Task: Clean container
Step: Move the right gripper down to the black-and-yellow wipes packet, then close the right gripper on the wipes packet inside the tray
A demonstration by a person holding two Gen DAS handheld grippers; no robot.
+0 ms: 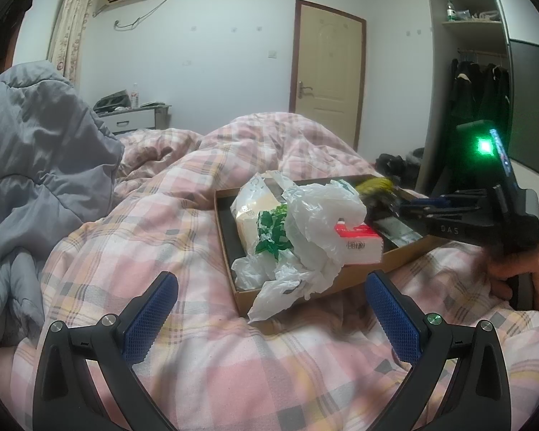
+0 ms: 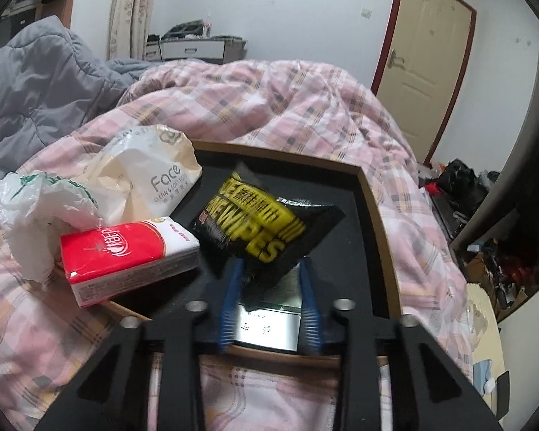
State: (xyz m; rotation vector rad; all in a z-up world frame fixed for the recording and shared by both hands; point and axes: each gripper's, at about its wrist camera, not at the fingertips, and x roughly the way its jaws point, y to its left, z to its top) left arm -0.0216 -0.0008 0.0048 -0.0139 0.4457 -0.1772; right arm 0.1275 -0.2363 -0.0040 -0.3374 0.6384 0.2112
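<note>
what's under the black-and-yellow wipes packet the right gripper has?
Under the black-and-yellow wipes packet: the cardboard tray's black liner and a flat silvery packet, partly hidden by the right gripper.

on my right wrist view, a cream tissue pack (image 2: 151, 176) reads "face" with "clean & soft" beneath. the black and yellow wipes packet (image 2: 255, 222) shows "wipes" in large yellow letters. the red tissue pack (image 2: 125, 251) has white lettering i cannot read. my left view shows "0a5" on the right gripper (image 1: 449, 230).
</note>
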